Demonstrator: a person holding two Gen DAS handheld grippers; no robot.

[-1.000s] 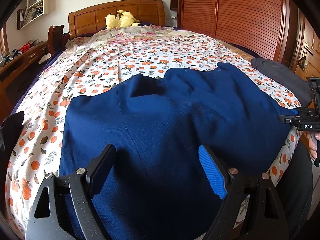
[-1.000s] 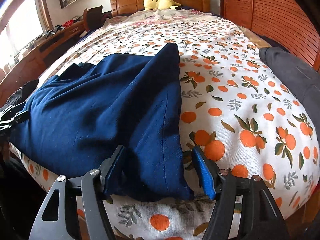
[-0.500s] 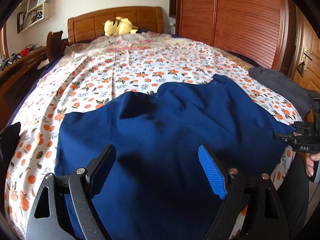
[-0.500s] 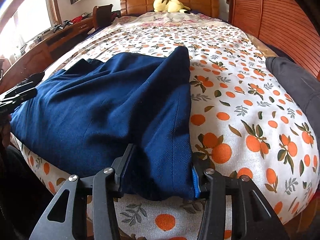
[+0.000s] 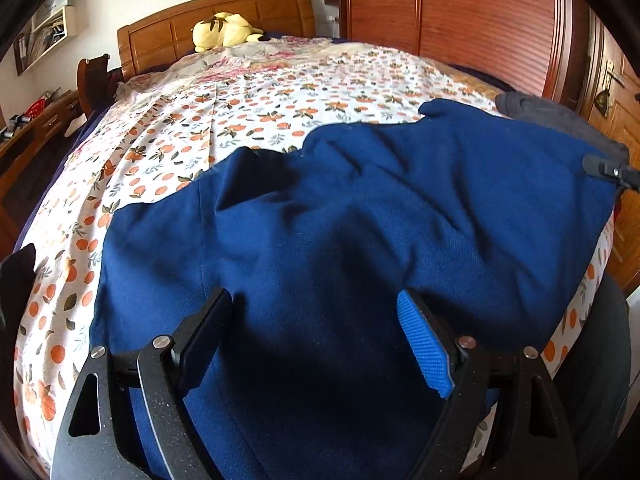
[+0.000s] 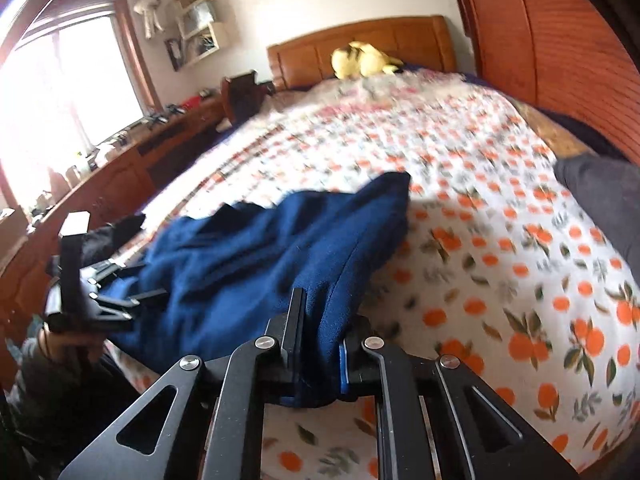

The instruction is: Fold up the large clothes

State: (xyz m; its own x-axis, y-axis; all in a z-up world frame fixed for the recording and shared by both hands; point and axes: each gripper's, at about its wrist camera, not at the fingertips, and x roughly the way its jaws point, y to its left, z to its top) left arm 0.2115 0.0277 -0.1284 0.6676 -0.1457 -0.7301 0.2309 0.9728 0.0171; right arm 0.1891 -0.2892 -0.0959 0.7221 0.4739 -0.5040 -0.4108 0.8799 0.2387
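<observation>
A large navy blue garment (image 5: 340, 232) lies across the near end of a bed with an orange-print cover (image 5: 248, 104). My left gripper (image 5: 316, 344) is open, its fingers spread just above the garment's near edge. My right gripper (image 6: 322, 336) is shut on the garment's right corner (image 6: 324, 288) and lifts it off the bed. In the left wrist view the right gripper's tip (image 5: 608, 170) holds that raised corner at the far right. The left gripper (image 6: 92, 280) shows at the left of the right wrist view.
A dark grey folded cloth (image 5: 552, 116) lies on the bed's right edge, a black cloth (image 5: 16, 268) at its left edge. A yellow plush toy (image 5: 224, 34) sits by the wooden headboard. A slatted wardrobe (image 5: 460, 8) stands right, a desk (image 6: 120, 184) left.
My right gripper has closed on the garment's right corner and raised it, pulling that side up. My left gripper stays open over the near edge.
</observation>
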